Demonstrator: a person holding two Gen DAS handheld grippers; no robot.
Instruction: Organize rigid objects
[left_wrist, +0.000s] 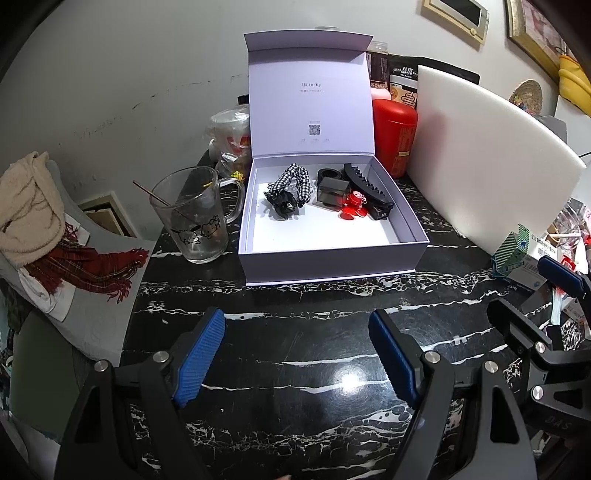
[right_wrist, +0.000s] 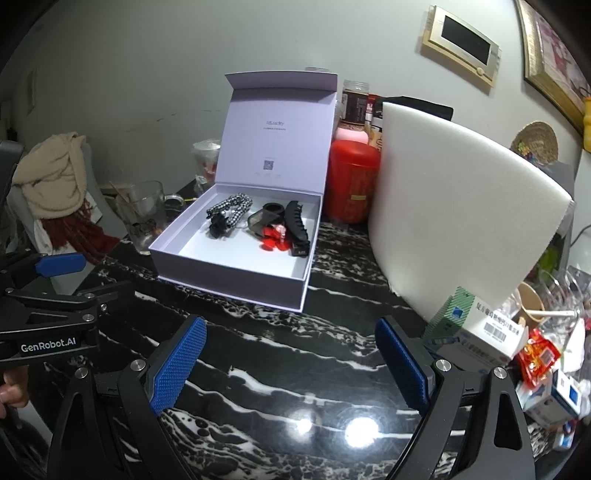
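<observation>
Both idle: left gripper and right gripper jaws spread, empty. Items sit in box ahead of jaws; next probably closing lid.

2 wrist fisheyes low over the marble table, angled down, sharing the open box, right view rightward.

Small print inside the open box lid is too tiny to read. A white foam board hides the jars behind it. Clutter runs off the right edge.
</observation>
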